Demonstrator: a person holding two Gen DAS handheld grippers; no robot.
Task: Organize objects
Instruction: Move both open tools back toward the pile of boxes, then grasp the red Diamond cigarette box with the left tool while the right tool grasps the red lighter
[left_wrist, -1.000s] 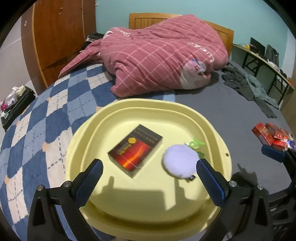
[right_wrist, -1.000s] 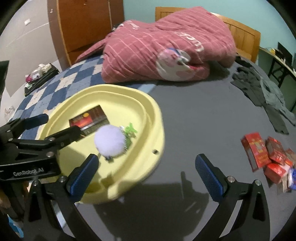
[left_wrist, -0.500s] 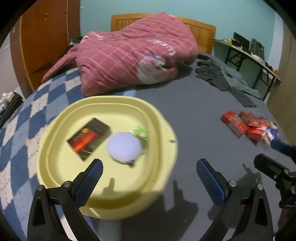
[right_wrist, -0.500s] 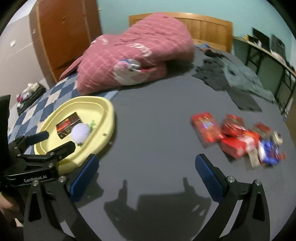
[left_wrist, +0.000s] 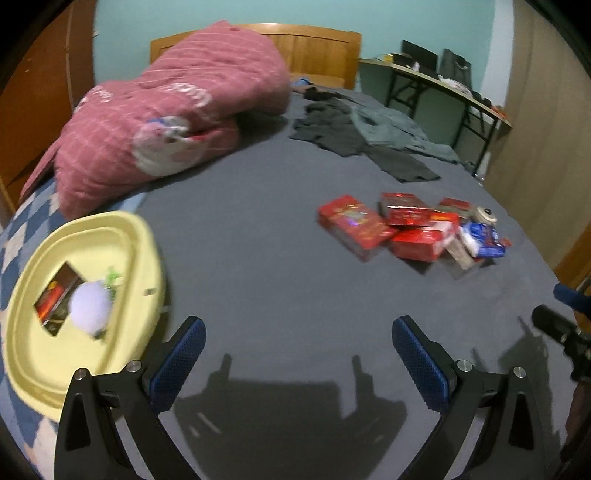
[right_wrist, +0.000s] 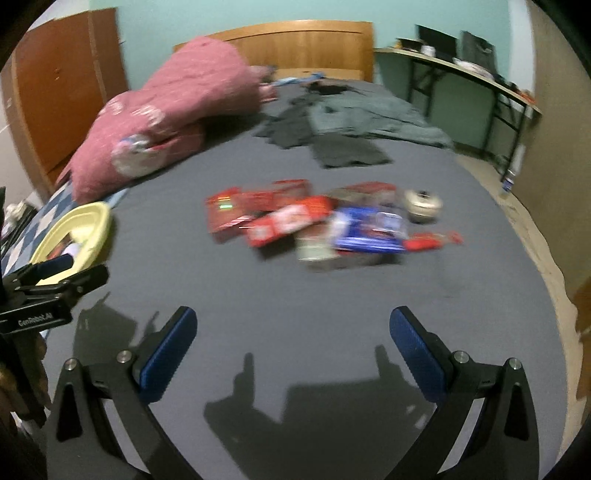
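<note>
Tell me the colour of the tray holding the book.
Pale yellow; the tray shows best in the left wrist view.

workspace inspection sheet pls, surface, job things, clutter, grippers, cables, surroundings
surface: dark grey bedsheet, checked blanket at the left edge.
job's things: yellow tray holding a dark box, a lilac puff and a green clip; pile of red packets with a blue packet and a small round container, apart from the tray.
clutter: pink quilt, dark clothes.
grippers: left gripper open, empty; right gripper open, empty.
cables: nothing seen.
surroundings: wooden headboard, wardrobe, desk.
</note>
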